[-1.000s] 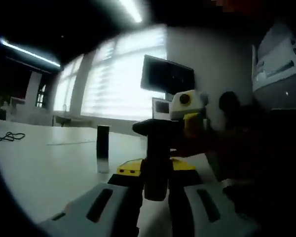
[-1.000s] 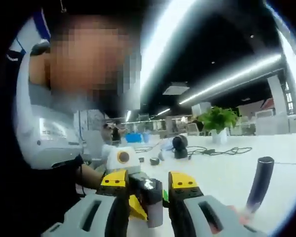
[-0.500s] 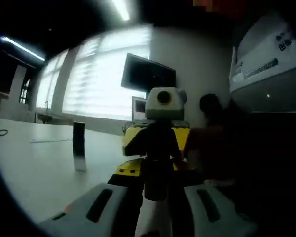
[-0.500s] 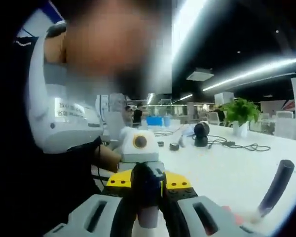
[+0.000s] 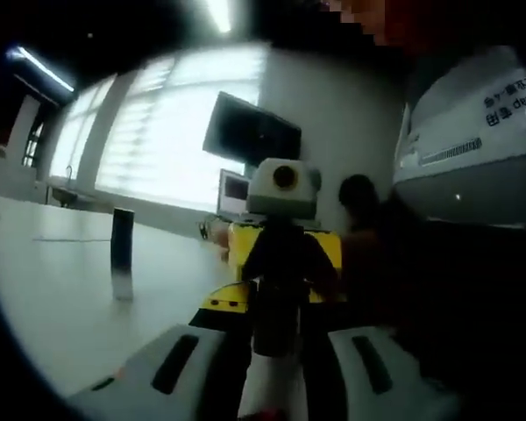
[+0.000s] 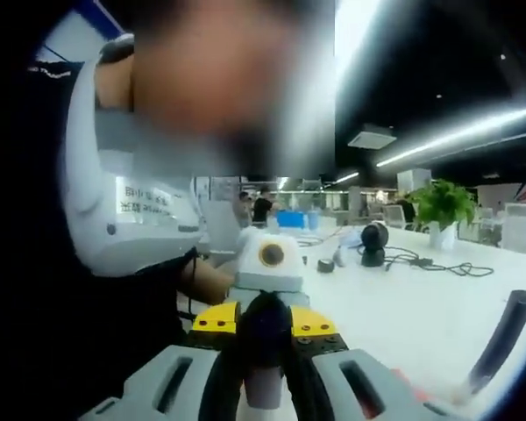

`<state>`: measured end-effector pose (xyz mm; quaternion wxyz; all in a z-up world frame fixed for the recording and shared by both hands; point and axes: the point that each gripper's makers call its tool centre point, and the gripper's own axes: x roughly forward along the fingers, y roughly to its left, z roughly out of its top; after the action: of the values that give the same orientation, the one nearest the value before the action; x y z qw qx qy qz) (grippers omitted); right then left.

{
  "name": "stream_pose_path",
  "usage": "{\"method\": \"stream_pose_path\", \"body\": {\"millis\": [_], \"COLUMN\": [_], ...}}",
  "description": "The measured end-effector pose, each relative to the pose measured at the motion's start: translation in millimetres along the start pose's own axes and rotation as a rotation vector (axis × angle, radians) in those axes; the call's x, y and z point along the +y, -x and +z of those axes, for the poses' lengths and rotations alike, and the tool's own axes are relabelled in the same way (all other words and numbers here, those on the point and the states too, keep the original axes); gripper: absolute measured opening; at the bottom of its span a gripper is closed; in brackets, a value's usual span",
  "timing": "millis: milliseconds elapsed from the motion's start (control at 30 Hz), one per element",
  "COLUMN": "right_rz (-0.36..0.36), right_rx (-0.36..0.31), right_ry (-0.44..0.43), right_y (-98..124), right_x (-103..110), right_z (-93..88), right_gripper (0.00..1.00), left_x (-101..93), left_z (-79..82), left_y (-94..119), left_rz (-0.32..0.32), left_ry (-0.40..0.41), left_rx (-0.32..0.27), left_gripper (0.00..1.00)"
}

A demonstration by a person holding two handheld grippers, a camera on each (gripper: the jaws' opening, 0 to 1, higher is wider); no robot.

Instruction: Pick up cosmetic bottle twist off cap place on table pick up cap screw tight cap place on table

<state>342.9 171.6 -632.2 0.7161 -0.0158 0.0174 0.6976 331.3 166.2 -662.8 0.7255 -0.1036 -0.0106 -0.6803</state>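
Observation:
In the left gripper view my left gripper [image 5: 276, 305] is shut on a cosmetic bottle [image 5: 267, 390] with a pale body and a dark top. My right gripper [image 5: 285, 256], with yellow fingers, faces it head-on, and its jaws close over the bottle's dark cap [image 5: 279, 263]. In the right gripper view my right gripper [image 6: 265, 321] is shut on that dark cap [image 6: 265, 338], which stands between its yellow tips. Both are held above the white table [image 6: 403, 320].
A second dark slim bottle [image 5: 121, 250] stands upright on the table to the left; in the right gripper view this slim bottle [image 6: 501, 338] is at the far right. A person's torso [image 6: 131, 228] is close behind. Cables, a small round device [image 6: 374, 239] and a plant [image 6: 443, 206] lie farther back.
My right gripper has come in line with the bottle and its jaws have closed on the cap. Both views have shifted with the hands.

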Motion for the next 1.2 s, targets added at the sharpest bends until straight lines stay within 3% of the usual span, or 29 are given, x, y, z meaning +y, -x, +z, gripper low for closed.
{"method": "stream_pose_path", "body": {"millis": [133, 467, 767, 933, 1200], "right_rz": [0.01, 0.037, 0.037, 0.029, 0.024], "right_rx": [-0.013, -0.01, 0.003, -0.016, -0.009], "right_ry": [0.007, -0.029, -0.056, -0.05, -0.057], "right_y": [-1, -13, -18, -19, -19], "right_x": [1, 6, 5, 3, 1], "right_z": [3.5, 1.1, 1.7, 5.6, 2.9], "right_gripper": [0.12, 0.12, 0.13, 0.13, 0.13], "left_x": [-1.6, -5.7, -9.4, -7.1, -3.7], "left_z": [2.7, -3.6, -4.6, -0.1, -1.7], "left_y": [0, -1, 0, 0, 0], "left_rz": [-0.011, -0.009, -0.009, 0.006, 0.019], "left_ry": [0.01, -0.029, 0.018, -0.048, -0.042], "left_rx": [-0.017, 0.012, 0.017, -0.015, -0.001], "left_gripper": [0.13, 0.1, 0.09, 0.09, 0.08]}}
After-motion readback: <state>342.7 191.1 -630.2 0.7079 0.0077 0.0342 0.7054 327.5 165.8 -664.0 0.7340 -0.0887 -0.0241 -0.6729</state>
